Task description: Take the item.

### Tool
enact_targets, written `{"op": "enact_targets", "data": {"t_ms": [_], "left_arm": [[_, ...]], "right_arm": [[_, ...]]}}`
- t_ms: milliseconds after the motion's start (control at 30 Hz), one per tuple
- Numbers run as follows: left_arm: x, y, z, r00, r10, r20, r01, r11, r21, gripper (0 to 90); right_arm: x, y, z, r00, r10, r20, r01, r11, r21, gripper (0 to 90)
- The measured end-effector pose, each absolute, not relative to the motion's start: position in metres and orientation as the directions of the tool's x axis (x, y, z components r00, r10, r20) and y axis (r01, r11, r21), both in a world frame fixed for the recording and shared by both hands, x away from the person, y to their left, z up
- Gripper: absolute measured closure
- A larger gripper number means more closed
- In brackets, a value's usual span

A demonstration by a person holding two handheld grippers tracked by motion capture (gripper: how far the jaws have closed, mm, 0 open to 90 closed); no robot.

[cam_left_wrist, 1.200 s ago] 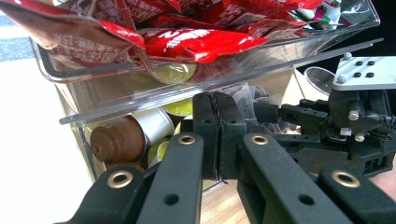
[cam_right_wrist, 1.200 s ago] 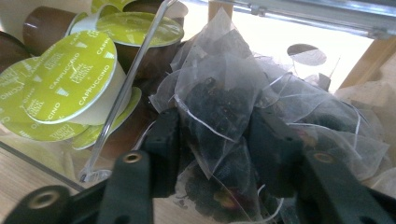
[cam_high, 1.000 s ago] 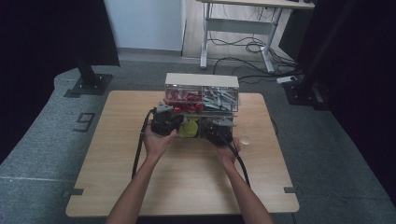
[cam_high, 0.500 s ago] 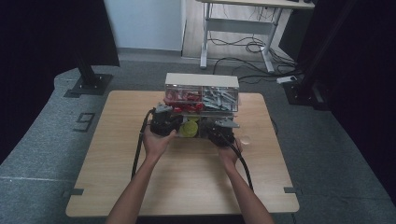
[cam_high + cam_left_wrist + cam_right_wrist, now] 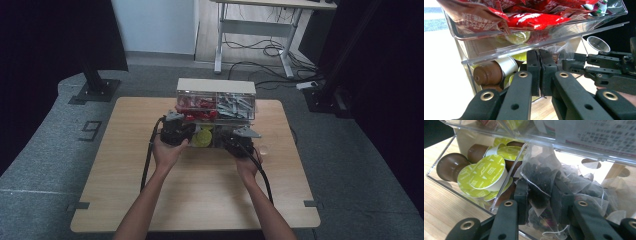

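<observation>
A clear acrylic two-tier organiser (image 5: 216, 100) stood at the far middle of the light wooden table (image 5: 195, 185), its lower drawer apparently pulled toward the person for reaching in. The right gripper (image 5: 540, 195) pinched a translucent mesh tea bag of dark leaves (image 5: 540, 176) in that drawer's right compartment, under the upper tier's low edge, leaving room only to draw it out forward. The left gripper (image 5: 539, 72), jaws pressed together on nothing, waited by the brown, green-lidded coffee capsules (image 5: 492, 72).

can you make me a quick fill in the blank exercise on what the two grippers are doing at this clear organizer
1. The right gripper is shut on a clear ____ of dark leaves.
2. The left gripper has its jaws shut with ____ between them.
3. The coffee capsules have lids coloured ____.
4. The upper tray by the left gripper holds ____ sachets.

Missing words: tea bag; nothing; green; red
</observation>
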State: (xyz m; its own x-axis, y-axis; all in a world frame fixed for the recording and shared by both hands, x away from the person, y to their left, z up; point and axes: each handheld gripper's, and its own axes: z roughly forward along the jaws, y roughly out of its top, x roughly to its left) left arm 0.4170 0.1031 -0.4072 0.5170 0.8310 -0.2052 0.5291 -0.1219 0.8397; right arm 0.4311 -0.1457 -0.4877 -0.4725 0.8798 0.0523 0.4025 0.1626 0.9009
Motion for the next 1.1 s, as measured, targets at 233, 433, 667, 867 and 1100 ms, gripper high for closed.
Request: {"op": "enact_targets", "data": {"t_ms": [233, 433, 667, 867, 1100], "left_arm": [[0.418, 0.103, -0.408, 0.516, 0.83, -0.211, 0.534, -0.119, 0.837, 87.9], [0.418, 0.102, -0.408, 0.517, 0.831, -0.208, 0.533, -0.122, 0.838, 87.9], [0.418, 0.103, -0.409, 0.516, 0.83, -0.21, 0.533, -0.12, 0.838, 87.9], [0.418, 0.103, -0.409, 0.516, 0.831, -0.21, 0.533, -0.119, 0.838, 87.9], [0.418, 0.102, -0.408, 0.515, 0.829, -0.216, 0.535, -0.115, 0.837, 87.8]], "right_arm": [[0.426, -0.15, -0.486, -0.473, 0.879, 0.056, 0.395, 0.155, 0.905, 69.1], [0.421, -0.154, -0.486, -0.473, 0.879, 0.063, 0.39, 0.144, 0.909, 69.1], [0.417, -0.158, -0.485, -0.476, 0.877, 0.067, 0.383, 0.138, 0.914, 69.1], [0.413, -0.161, -0.483, -0.477, 0.876, 0.071, 0.375, 0.129, 0.918, 69.1], [0.409, -0.163, -0.48, -0.484, 0.872, 0.071, 0.363, 0.127, 0.923, 69.1]]}}
